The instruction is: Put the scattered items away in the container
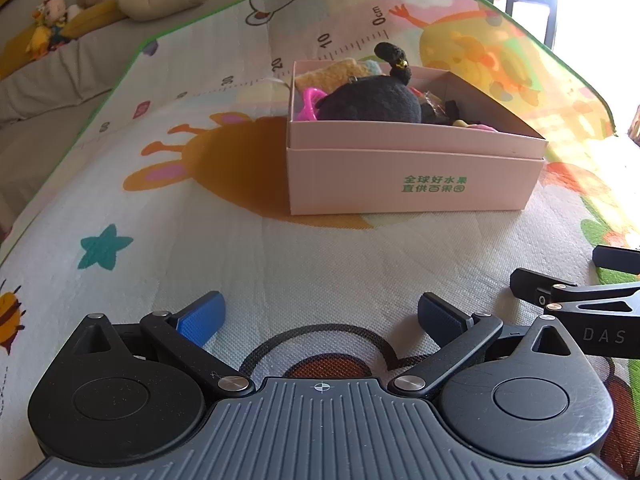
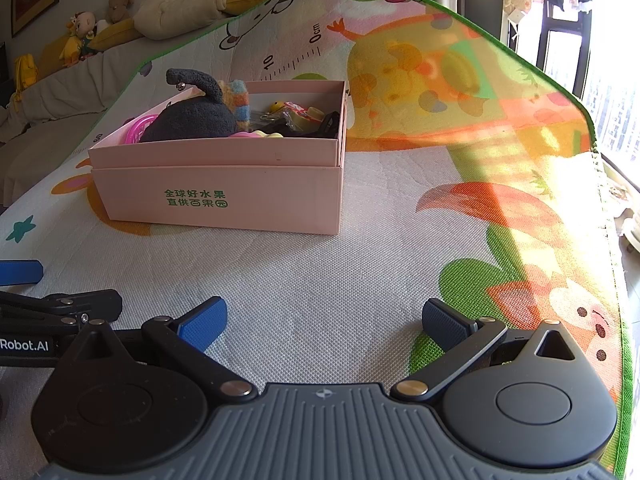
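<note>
1. Though it fills most of both views, the play mat (image 1: 248, 248) carries no loose item that I can see; its printed weave lies bare in the lower half of each frame.
2. Pink box (image 1: 412, 176), centre-right in the left view and centre-left in the right view, sits on the mat with green print on its near wall. Judged light, thin card: walls would buckle if pinched hard, so take it by a corner or push low.
3. Black plush toy (image 2: 192, 120), biggest thing inside the box, its curled tail rising above the rim. Soft, squashy, light; grip the body's bulk, not the tail.
4. Pink plastic ring (image 2: 138, 130) beside the plush at the box's left; a small yellow toy (image 2: 276, 106) and oddments at the far right, too small to identify. Likely hard and slippery.
5. Left gripper (image 1: 320, 316), bottom centre: blue pads spread wide, holding nothing.
6. Right gripper (image 2: 324, 320), bottom centre: likewise spread and empty.
7. Judgement: tidying looks finished.
</note>
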Demonstrator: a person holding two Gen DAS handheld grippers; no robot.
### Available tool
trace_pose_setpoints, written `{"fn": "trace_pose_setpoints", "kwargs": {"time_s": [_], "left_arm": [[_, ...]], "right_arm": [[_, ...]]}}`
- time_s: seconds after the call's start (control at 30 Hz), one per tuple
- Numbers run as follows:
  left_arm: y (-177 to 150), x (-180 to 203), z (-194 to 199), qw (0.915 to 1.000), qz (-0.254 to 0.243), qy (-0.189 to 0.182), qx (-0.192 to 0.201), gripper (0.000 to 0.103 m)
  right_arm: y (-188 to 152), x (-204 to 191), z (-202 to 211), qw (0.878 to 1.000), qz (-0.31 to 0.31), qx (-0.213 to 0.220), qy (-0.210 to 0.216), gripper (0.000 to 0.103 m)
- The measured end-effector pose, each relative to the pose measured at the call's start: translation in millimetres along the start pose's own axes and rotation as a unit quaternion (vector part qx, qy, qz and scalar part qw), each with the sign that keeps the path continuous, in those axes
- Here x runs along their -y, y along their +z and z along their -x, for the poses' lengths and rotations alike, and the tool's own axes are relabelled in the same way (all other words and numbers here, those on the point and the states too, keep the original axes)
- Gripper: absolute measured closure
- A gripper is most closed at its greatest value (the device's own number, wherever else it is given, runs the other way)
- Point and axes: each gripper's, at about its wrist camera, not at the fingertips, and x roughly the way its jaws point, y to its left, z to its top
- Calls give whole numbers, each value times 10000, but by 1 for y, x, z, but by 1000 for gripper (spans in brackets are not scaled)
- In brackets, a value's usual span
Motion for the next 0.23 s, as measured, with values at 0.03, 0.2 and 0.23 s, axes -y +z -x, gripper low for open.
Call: {"fn": "trace_pose_setpoints", "kwargs": {"time_s": [0.03,0.2,0.23], "left_arm": [[0,0,0,10000,2,-3,1,0],[-1,-1,1,10000,17,2,11,0],[-1,-1,1,10000,20,0,15,0]], "right_arm": [[0,0,0,10000,-3,0,3,0],[0,0,0,10000,0,0,0,0],[0,0,0,10000,1,0,0,0]]}}
